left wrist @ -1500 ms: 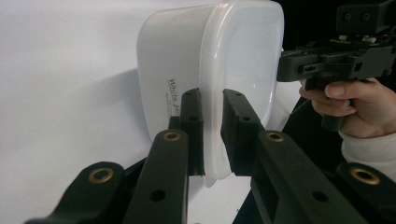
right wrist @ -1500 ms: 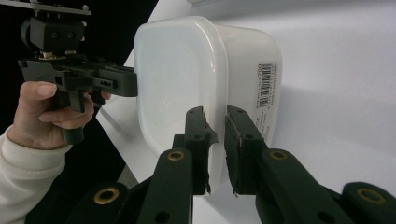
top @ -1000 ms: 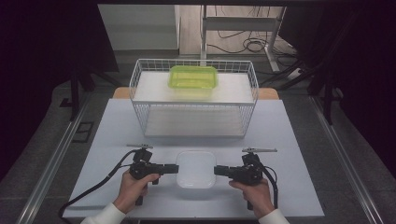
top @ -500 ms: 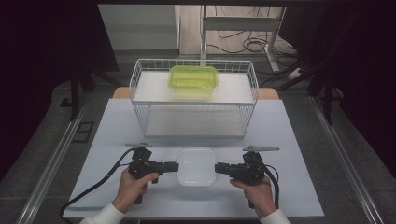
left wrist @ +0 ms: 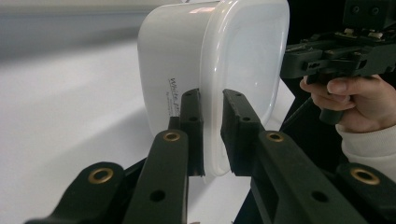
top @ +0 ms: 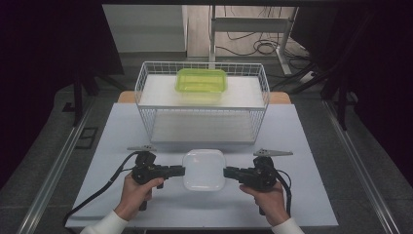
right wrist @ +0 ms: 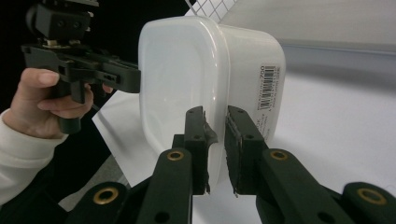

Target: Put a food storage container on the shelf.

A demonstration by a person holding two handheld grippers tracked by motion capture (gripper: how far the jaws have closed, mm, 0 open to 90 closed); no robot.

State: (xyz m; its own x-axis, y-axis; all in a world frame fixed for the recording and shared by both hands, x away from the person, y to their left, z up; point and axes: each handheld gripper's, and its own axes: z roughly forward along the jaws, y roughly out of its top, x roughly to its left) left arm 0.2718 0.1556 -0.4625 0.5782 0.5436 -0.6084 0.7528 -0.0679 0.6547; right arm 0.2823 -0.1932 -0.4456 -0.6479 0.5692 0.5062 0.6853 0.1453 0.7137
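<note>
A white translucent plastic container [top: 204, 169] sits near the front edge of the pale worktop [top: 311, 146], between the person's two hands and in front of a white wire basket [top: 144, 83]. In the basket lies a second container with a yellow-green lid [top: 201, 81].

The left hand-held gripper [top: 181, 170] comes in from the container's left side, its jaws drawn narrow and clamped on the container's rim. In the left gripper view the two black jaws pinch the thin edge of the container [left wrist: 219, 70] between them, one pad inside and one outside the wall. Small dark handwriting runs along the container's side just above the jaws; it seems to begin "White", but the rest is too small to read.

The right hand-held gripper [top: 227, 171] does the same from the opposite side, its jaws also narrow and closed on the rim. In the right gripper view the container [right wrist: 187, 70] stands between the pads, and a white sticker with a barcode [right wrist: 265, 86] and a row of tiny digits shows on its outer wall; the digits cannot be made out with certainty. Beyond the container, the left hand [right wrist: 44, 100] grips its black tool.

A grey three-cornered plate rides atop each tool, and a black cable [top: 104, 185] trails from the left one across the worktop.
</note>
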